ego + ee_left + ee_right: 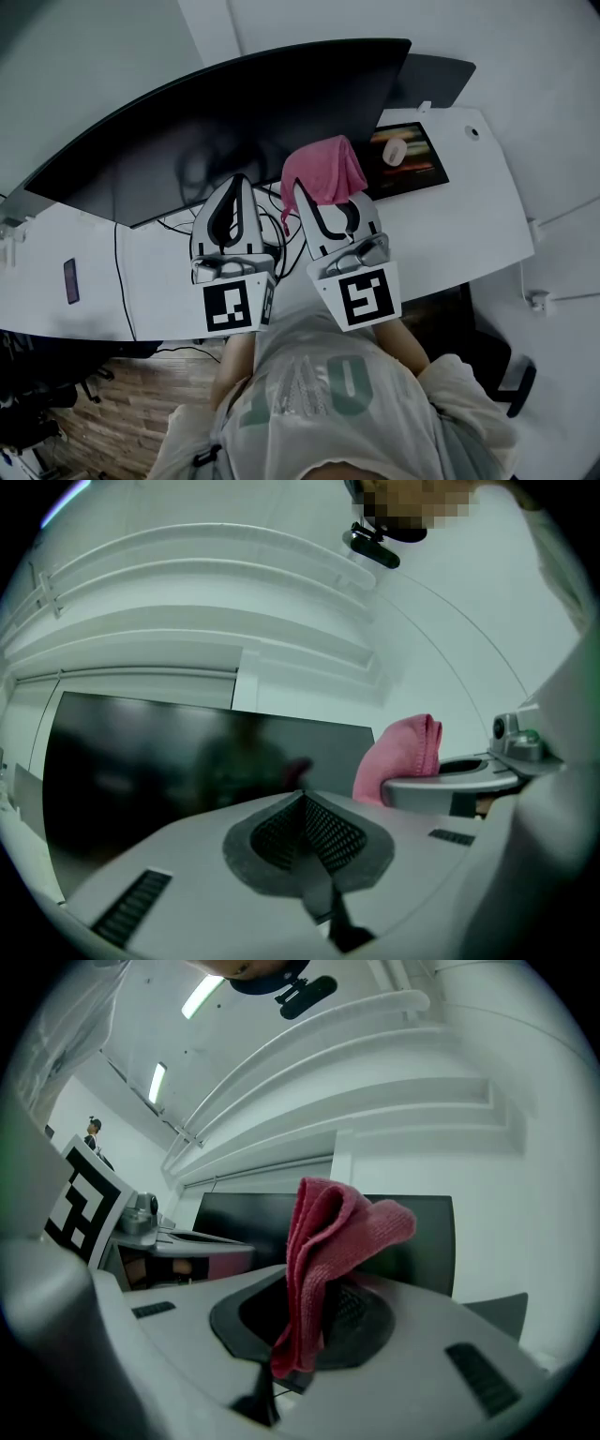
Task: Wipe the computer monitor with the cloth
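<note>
White desk (pixel 469 234) fills the head view, and on it stands the wide, curved computer monitor (pixel 234 122), its screen dark and unlit. A second dark panel (pixel 436 80) shows behind its right end. The monitor also spans the background of the left gripper view (pixel 187 761) and the right gripper view (pixel 234 1218).

Both grippers are held up side by side before the lower edge of the screen, near each other but apart. The left gripper (pixel 238 180) has its jaws brought together, the mesh pads (pixel 323 832) meeting at the tip with nothing between them. The right gripper (pixel 323 195) is clamped on the cloth (pixel 323 169) – pink, folded and bunched, gripped near one end so that most of it stands up above the jaw tips and flops to one side (pixel 323 1241). From the head view the cloth lies over the lower right part of the screen; whether it touches the glass cannot be told. From the left gripper view the cloth (pixel 403 752) shows just past the monitor's right edge, above the right gripper's body (pixel 450 780).

To the right on the desk lies a small lit screen (pixel 412 164). Black cables (pixel 178 225) trail under the monitor, and a dark phone (pixel 71 279) lies flat at the desk's left end.
</note>
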Tool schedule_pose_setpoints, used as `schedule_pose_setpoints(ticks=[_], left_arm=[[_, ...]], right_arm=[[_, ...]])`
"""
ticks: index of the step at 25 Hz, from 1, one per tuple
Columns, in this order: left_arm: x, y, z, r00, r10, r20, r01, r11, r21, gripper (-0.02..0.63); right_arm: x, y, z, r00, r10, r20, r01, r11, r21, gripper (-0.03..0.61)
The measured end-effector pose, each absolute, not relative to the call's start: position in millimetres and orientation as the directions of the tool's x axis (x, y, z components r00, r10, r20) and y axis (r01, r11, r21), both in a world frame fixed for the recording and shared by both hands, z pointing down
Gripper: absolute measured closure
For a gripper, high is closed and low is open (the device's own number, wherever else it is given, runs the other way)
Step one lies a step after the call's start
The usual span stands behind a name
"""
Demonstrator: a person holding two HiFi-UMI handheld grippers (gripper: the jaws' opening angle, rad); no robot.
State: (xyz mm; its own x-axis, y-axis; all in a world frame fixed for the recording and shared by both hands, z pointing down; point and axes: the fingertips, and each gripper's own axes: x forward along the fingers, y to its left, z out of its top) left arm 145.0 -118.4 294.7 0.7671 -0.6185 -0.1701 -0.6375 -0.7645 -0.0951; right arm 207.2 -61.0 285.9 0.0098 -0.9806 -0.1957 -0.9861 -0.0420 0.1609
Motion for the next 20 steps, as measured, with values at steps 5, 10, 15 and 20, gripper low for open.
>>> schedule_pose_setpoints(ticks=[5,10,15,20], left_arm=[[148.9,-116.9,294.5,0.773,-0.612,-0.170,-0.631,-0.768,-0.104,0.600],[146.7,-117.8,296.6,0.764,-0.629,-0.145,-0.644,-0.758,-0.104,0.600],[145.9,-117.3,295.5,0.763,-0.629,-0.146,-0.644,-0.757,-0.109,0.600],[147.5,-116.8,293.5,0.773,-0.611,-0.171,-0.631,-0.767,-0.115,0.600]], right_arm=[[210.1,-62.3,288.5,0.010,-0.983,-0.186,-0.985,-0.042,0.169,0.534],[208.8,-62.8,291.3,0.008,-0.983,-0.182,-0.986,-0.038,0.164,0.534],[208.4,-64.0,292.3,0.006,-0.984,-0.178,-0.987,-0.035,0.160,0.534],[207.2,-65.7,294.5,0.009,-0.985,-0.175,-0.986,-0.038,0.160,0.534]])
